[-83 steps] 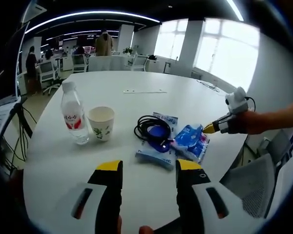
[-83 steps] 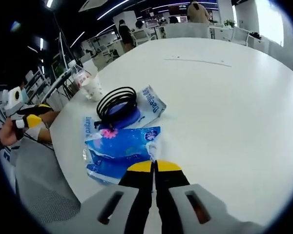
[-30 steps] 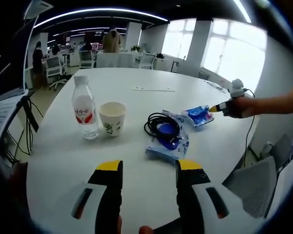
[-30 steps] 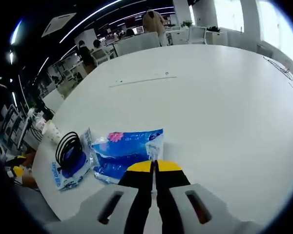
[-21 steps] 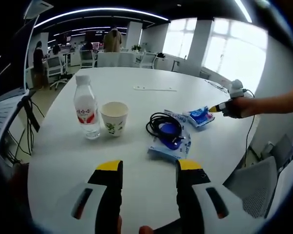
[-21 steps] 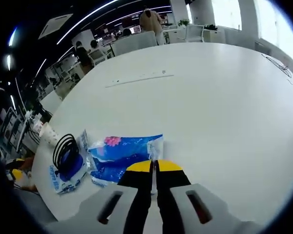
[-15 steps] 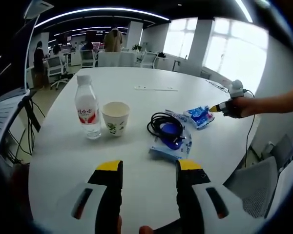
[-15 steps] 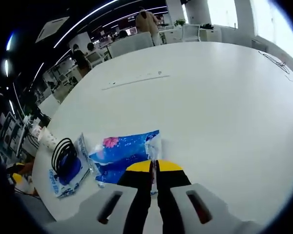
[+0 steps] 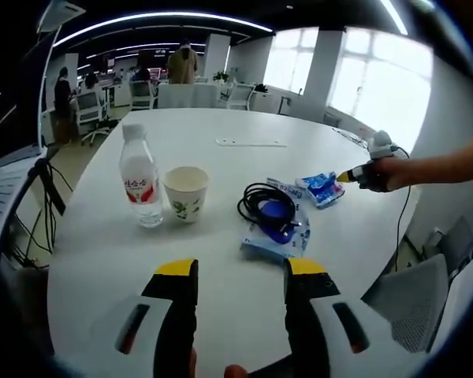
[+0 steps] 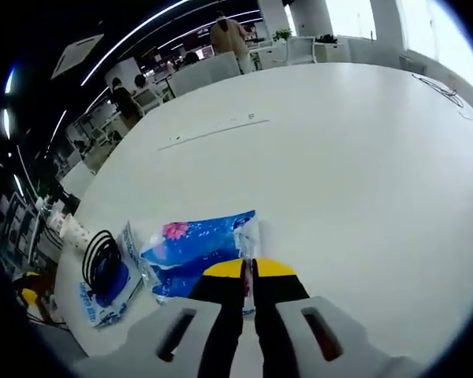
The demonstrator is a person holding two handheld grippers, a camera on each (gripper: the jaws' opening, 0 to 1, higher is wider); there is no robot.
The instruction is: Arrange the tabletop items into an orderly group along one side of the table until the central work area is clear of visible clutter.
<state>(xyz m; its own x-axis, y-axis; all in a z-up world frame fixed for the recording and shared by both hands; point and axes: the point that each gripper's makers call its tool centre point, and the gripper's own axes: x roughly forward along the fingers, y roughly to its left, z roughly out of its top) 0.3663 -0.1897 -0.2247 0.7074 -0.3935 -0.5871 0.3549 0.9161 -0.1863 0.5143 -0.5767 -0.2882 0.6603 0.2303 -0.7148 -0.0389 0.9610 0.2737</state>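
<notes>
- Water bottle [image 9: 140,186] stands upright near the table's [image 9: 221,165] left edge in the left gripper view, capped, with clear liquid inside and a red-and-white label.
- Paper cup [image 9: 185,194] stands upright just beside the bottle, apart from it; what it holds cannot be told.
- Coiled black cable [image 9: 268,211] lies on a flat blue-and-white packet [image 9: 277,236], toward the near edge of the table.
- Blue wipes pack [image 10: 193,248] lies beyond the packet, toward the table's right edge as the left gripper view shows it, close to the packet; whether they touch cannot be told.
- Right gripper [image 10: 247,272] has its yellow-tipped jaws pressed together on the white end flap of the blue wipes pack, seen in the right gripper view.
- Left gripper [image 9: 234,272] hangs over the near table edge with its jaws spread apart and nothing between them.
</notes>
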